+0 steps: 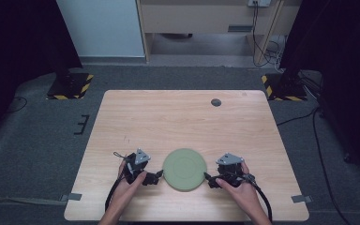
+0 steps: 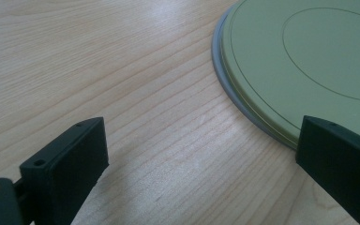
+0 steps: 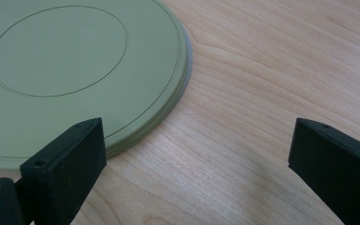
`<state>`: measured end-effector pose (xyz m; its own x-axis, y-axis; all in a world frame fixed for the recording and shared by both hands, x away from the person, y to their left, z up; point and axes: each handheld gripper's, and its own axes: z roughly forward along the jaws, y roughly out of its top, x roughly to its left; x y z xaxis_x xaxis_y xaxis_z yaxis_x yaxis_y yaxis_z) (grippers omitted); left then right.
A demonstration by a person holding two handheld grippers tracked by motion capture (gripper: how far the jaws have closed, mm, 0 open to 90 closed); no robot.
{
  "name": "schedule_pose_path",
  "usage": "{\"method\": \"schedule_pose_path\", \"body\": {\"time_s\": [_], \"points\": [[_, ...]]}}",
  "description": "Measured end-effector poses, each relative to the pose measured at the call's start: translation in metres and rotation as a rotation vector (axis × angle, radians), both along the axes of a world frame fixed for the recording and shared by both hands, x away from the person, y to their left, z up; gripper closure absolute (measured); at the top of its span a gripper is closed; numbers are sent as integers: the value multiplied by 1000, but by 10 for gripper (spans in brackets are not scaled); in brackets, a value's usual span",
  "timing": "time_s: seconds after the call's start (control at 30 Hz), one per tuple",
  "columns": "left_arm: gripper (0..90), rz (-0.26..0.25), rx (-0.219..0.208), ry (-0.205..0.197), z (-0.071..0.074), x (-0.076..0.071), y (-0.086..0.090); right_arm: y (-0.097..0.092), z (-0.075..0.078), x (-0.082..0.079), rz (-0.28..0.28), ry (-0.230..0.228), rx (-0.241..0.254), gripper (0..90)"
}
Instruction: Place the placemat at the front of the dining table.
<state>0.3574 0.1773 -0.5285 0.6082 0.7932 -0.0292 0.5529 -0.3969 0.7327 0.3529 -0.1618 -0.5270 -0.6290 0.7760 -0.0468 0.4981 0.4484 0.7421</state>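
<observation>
A round pale green plate (image 1: 184,168) lies upside down on the wooden table (image 1: 183,122), near its front edge, with a grey rim showing under it. My left gripper (image 1: 160,175) rests on the table just left of the plate, jaws open and empty. In the left gripper view the plate (image 2: 304,61) sits at the upper right, its edge beside the right jaw. My right gripper (image 1: 207,178) rests just right of the plate, open and empty. In the right gripper view the plate (image 3: 65,75) lies at the upper left, behind the left jaw.
A small dark round cap (image 1: 216,102) sits in the tabletop near the far edge. Grey tape tabs (image 1: 74,197) stick to the front corners. Black stand bases with yellow-black stripes (image 1: 70,86) flank the table on the grey carpet.
</observation>
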Motion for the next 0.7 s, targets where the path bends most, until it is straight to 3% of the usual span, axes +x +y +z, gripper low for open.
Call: {"method": "schedule_pose_path", "body": {"time_s": [0.7], "points": [[1, 3, 7, 7, -4, 0, -6, 3, -2, 0, -13, -3, -11, 20]]}}
